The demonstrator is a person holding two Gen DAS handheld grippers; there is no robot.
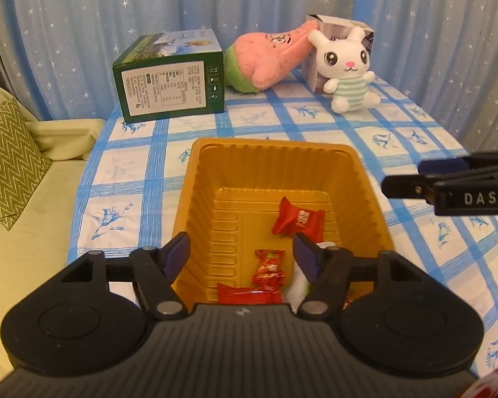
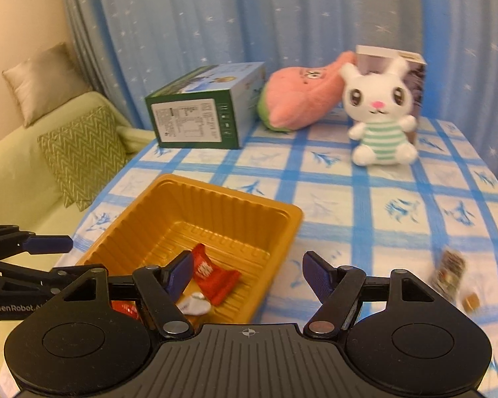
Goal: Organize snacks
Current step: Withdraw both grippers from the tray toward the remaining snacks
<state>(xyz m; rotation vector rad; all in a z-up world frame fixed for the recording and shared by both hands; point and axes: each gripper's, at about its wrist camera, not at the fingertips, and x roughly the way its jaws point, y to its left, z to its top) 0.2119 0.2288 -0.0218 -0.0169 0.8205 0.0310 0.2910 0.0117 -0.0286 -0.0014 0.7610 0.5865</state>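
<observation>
Ahead of both your grippers sits the golden tray, holding red-wrapped candies. Your left gripper hangs spread over it; your right gripper is spread too, a small snack packet just right of it.

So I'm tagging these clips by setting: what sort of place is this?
Most likely a home living room: a sofa with cushions beside the table, star-print curtains behind, and plush toys on the checked tablecloth.
</observation>
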